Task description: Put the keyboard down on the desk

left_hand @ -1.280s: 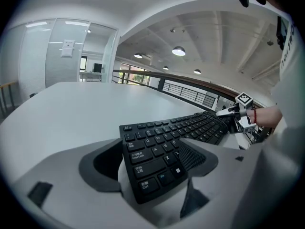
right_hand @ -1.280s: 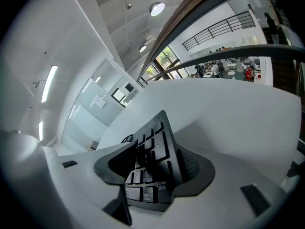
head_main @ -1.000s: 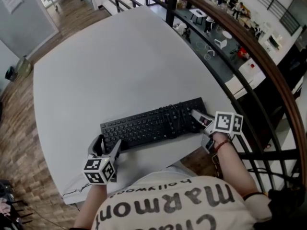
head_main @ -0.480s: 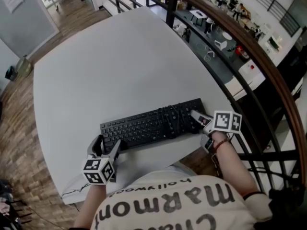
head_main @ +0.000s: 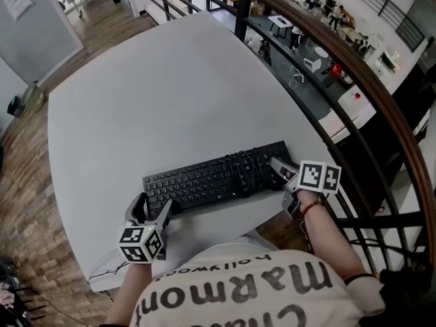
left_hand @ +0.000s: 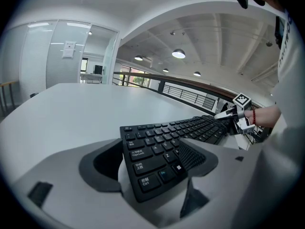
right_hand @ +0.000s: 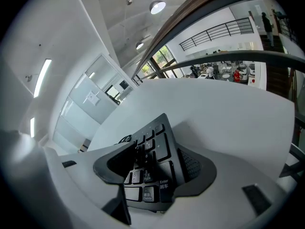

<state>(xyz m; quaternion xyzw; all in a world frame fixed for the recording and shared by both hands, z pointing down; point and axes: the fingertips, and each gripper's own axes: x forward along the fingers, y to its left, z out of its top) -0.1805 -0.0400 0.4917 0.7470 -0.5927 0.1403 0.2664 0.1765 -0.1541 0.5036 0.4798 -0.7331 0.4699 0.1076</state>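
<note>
The worry was in the letting-go; the keyboard (head_main: 218, 179) lay flat on the table (head_main: 170, 80) with one end between each pair of my jaws, and its right end sat near the table's edge, just beyond which the railing (head_main: 354, 80) dropped away; had I drawn back with a pad catching on the keys, I judged I would drag that end askew or off the edge. My right gripper (head_main: 278, 167) had just been opening, its jaws spread around the number-pad corner, which reached in between them, one jaw over the keys and the other just beside the outer edge; I judged that grip already slack. My left gripper (head_main: 153, 206) had its jaws apart around the Ctrl corner, one pad close over the keys near X, a pale gap showing at the other jaw. A second risk was the cable (head_main: 246, 169), heaped in loops on the keys a little inward of my right jaws; a jaw sliding that way could hook it. The keyboard itself was black, full-sized, low and slim, its keys marked in white, running straight from my left jaws across to my right.
</note>
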